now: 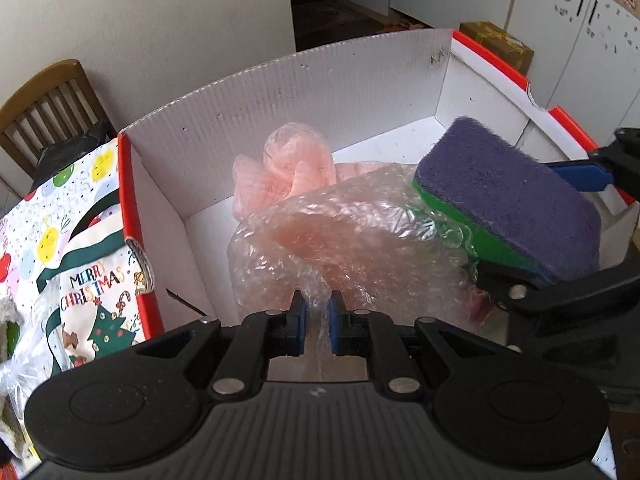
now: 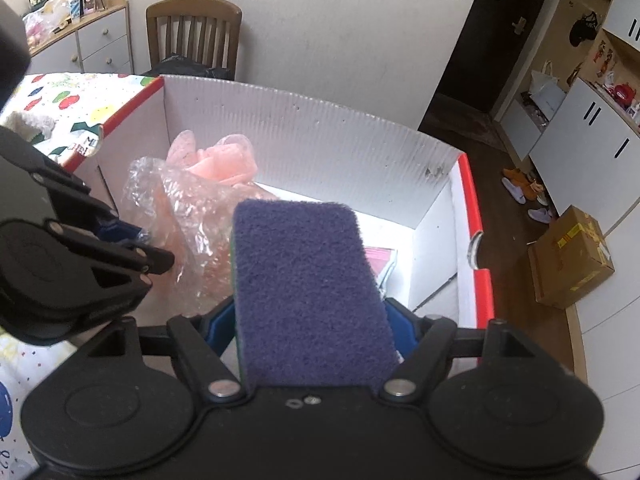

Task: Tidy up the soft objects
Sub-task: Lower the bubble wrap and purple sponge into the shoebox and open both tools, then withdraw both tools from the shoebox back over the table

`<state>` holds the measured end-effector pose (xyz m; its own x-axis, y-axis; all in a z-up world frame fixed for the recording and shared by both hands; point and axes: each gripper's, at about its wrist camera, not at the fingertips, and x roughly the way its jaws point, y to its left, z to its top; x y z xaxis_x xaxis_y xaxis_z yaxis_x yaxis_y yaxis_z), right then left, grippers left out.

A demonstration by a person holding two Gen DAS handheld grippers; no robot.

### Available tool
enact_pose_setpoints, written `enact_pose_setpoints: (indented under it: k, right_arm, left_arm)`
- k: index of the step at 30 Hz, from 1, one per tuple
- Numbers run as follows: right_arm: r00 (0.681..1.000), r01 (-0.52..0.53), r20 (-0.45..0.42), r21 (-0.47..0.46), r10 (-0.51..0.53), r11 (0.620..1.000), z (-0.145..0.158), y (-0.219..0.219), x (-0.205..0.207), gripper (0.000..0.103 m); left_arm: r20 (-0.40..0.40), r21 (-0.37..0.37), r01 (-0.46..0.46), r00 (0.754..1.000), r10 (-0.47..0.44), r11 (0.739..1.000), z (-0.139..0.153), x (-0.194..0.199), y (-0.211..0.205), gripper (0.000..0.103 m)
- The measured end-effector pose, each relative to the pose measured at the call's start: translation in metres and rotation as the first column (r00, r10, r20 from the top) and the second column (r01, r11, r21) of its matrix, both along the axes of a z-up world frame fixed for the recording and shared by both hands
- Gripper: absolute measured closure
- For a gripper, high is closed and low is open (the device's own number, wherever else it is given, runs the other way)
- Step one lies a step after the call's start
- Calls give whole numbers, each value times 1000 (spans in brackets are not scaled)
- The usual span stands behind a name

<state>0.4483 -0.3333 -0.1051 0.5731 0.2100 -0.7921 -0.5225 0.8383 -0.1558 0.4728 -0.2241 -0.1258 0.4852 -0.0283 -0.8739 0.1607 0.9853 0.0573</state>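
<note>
Stowed in my white corrugated box (image 1: 280,92): pink mesh pouf (image 1: 292,164); pending release: clear bubble wrap (image 1: 340,240) in left gripper (image 1: 316,312) jaws, purple-and-green sponge (image 2: 308,280) in right gripper (image 2: 310,324) jaws.

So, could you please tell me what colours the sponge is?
Purple scouring top over a green base on the sponge; the left wrist view shows both layers best.

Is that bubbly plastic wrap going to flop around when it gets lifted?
Probably yes. The bubble wrap looks thin and crumpled, so it should sag and feel light. The left gripper pinches only a small fold, so it might slip.
</note>
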Motion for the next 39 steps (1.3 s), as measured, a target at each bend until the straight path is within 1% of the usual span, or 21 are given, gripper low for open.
enact_pose_setpoints:
  k: [1, 3, 8, 10, 11, 12, 13, 15, 16, 18, 21, 23, 28, 29, 30, 35, 39]
  right_arm:
    - [1000, -2, 3, 10, 2, 1000, 1, -3, -3, 26]
    - [1000, -13, 8, 36, 13, 999, 7, -8, -8, 13]
    - [998, -41, 41, 64, 39, 997, 20, -16, -26, 12]
    - [998, -49, 52, 73, 45, 996, 26, -17, -31, 11]
    - [997, -49, 58, 79, 44, 996, 29, -19, -33, 10]
    - [997, -52, 61, 91, 46, 995, 33, -22, -36, 9]
    - [997, -55, 66, 100, 49, 993, 36, -25, -39, 8]
    - [996, -55, 79, 114, 46, 992, 44, -28, -43, 5]
    - [995, -58, 83, 123, 48, 991, 47, -30, -46, 5]
    - [995, -61, 90, 139, 49, 988, 52, -32, -51, 3]
    - [992, -84, 102, 158, 68, 984, 61, -34, -60, 1]
    - [991, -94, 113, 172, 75, 981, 66, -35, -66, 0]
    - [988, -103, 133, 216, 75, 971, 78, -40, -81, 0]
    - [988, -106, 137, 225, 76, 969, 81, -41, -85, 0]
    - [987, -105, 144, 235, 73, 966, 83, -42, -89, 0]
    - [984, -89, 172, 285, 40, 954, 94, -46, -105, 0]
    - [980, -89, 196, 312, 28, 946, 98, -46, -119, 0]
  left_arm:
    - [4, -7, -7, 1000, 7, 1000, 1, -1, 0, 92]
    - [13, -24, -28, 1000, 29, 999, 3, -5, 2, 91]
    - [41, -55, -66, 997, 69, 996, 16, -19, 13, 90]
    - [56, -60, -79, 995, 82, 995, 23, -20, 13, 87]
    - [63, -63, -89, 994, 93, 994, 25, -23, 16, 81]
    - [70, -69, -99, 992, 104, 993, 28, -25, 17, 73]
    - [77, -77, -106, 991, 112, 991, 31, -29, 19, 68]
    - [96, -93, -115, 988, 124, 989, 37, -36, 22, 33]
    - [109, -98, -118, 986, 129, 988, 40, -41, 24, 31]
    - [140, -114, -117, 981, 132, 987, 48, -49, 27, 30]
    - [154, -126, -123, 978, 142, 984, 56, -56, 29, 28]
    - [171, -128, -129, 974, 150, 983, 62, -64, 32, 26]
    - [220, -151, -136, 961, 168, 979, 80, -88, 36, 26]
    - [231, -152, -137, 958, 170, 979, 83, -93, 38, 23]
    - [242, -154, -137, 955, 171, 979, 86, -98, 40, 20]
    - [292, -182, -131, 939, 181, 974, 101, -128, 49, 19]
    - [325, -185, -133, 927, 188, 974, 111, -150, 54, 16]
